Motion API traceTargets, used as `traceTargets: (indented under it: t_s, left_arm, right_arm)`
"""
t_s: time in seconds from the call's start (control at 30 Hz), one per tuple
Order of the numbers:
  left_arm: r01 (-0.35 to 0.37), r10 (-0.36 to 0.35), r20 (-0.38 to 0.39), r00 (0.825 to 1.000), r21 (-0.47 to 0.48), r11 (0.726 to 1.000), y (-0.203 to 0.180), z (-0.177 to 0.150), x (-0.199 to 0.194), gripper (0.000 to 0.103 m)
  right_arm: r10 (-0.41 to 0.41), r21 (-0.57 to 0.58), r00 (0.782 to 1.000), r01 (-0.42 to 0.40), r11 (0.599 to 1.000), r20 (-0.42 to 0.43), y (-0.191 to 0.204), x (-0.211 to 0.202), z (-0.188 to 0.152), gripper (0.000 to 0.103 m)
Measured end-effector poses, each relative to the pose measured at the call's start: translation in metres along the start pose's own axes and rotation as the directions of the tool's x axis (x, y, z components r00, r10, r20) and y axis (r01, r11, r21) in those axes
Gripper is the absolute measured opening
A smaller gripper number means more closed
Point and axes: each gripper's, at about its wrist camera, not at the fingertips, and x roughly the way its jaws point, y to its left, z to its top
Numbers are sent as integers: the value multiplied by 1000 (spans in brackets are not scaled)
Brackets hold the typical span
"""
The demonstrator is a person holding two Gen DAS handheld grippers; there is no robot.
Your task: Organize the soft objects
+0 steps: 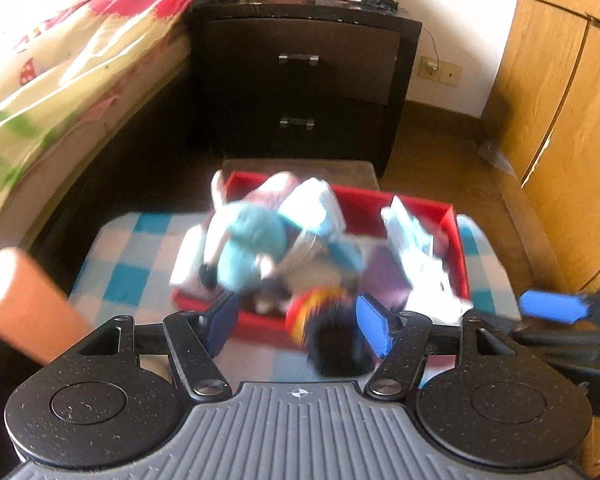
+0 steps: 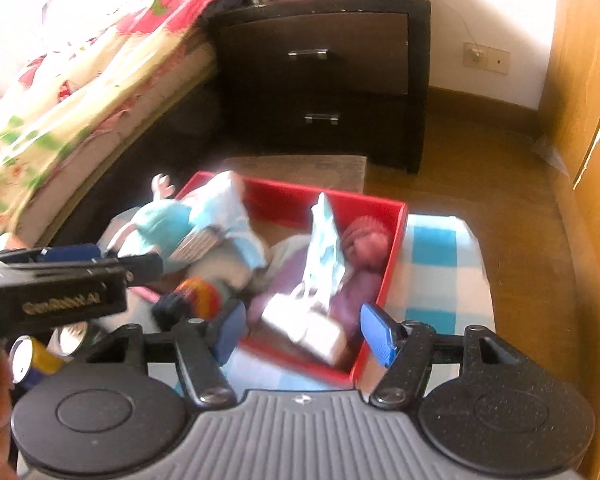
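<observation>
A red box (image 1: 458,248) (image 2: 396,240) sits on a blue-and-white checked cloth (image 1: 140,272), piled with soft things. Among them are a teal plush toy (image 1: 244,240) (image 2: 160,220), white tissue packs (image 1: 408,236) (image 2: 324,240), purple cloth (image 2: 292,280) and a pink knitted ball (image 2: 366,240). My left gripper (image 1: 298,324) stands open at the box's near edge. A red-yellow toy with a black fuzzy end (image 1: 328,328) (image 2: 196,296) lies loose between its fingers. My right gripper (image 2: 306,334) is open over the box's near right corner, above a white pack (image 2: 312,328).
A bed with a floral quilt (image 1: 60,60) runs along the left. A dark two-drawer nightstand (image 1: 300,80) stands behind the box, with a brown mat (image 1: 300,172) in front of it. A wooden wardrobe (image 1: 560,120) fills the right. A yellow-blue battery-like cylinder (image 2: 32,360) shows at lower left.
</observation>
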Motion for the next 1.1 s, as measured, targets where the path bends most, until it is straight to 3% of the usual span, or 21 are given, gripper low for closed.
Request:
traceTargets:
  t_s: [0.17,0.33,0.43,0.63,1.1]
  left_arm:
    - [-26,26,37,999,8,1000,2,-42,-27,68]
    - [-51,49,61,997,22,998,3,-85,-53,70]
    - [-34,32,63,997,33,999,4,-104,-58,70]
    - [-42,36,107,994,51,998,6,-108,-67,74]
    - [-56,51,146,988,30,998,6,-115,-77,79]
  right_arm:
    - [-35,-23,998,37,999,53,9,-28,-34,45]
    - [-1,56,998,-2,998,62,4,-51,-73,46]
    - [-7,39,996,3,999,85,11,-60,-82,46]
    - [-21,-37,992,25,999,122,26,-72,-101,46]
    - [5,-49,985,4,999,174,37,-79,-110,47]
